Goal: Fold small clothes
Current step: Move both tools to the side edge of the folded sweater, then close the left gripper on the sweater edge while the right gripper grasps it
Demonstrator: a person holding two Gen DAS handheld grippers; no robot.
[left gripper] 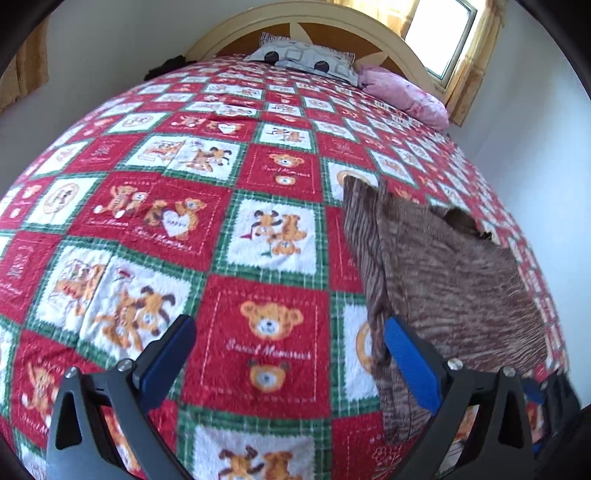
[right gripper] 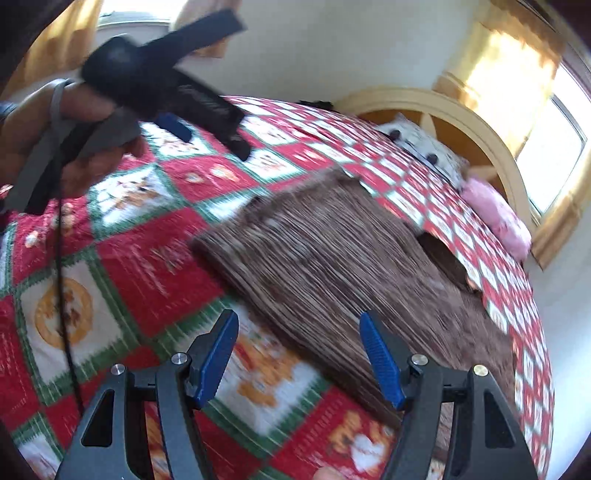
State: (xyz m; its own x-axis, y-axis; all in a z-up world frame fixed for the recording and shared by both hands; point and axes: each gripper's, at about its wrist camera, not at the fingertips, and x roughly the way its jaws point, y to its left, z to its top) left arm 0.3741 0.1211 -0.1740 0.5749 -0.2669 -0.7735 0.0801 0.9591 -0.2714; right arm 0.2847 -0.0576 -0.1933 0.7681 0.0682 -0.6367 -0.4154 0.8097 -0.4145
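Observation:
A brown striped garment (left gripper: 443,266) lies folded on the bed's red, green and white teddy-bear quilt (left gripper: 184,206), right of centre. My left gripper (left gripper: 288,325) hovers open over the quilt, its right finger just over the garment's left edge, with nothing between its blue pads. In the right wrist view the garment (right gripper: 332,251) spreads out blurred ahead. My right gripper (right gripper: 298,317) is open above its near edge and holds nothing. A hand (right gripper: 55,147) carries the left gripper (right gripper: 210,138) at the upper left, above the quilt (right gripper: 129,258).
At the head of the bed lie a white-and-grey patterned pillow (left gripper: 303,55) and a pink pillow (left gripper: 402,92), against a curved cream headboard (left gripper: 388,33). A bright window (left gripper: 443,33) with yellow curtains is behind it. White walls flank the bed.

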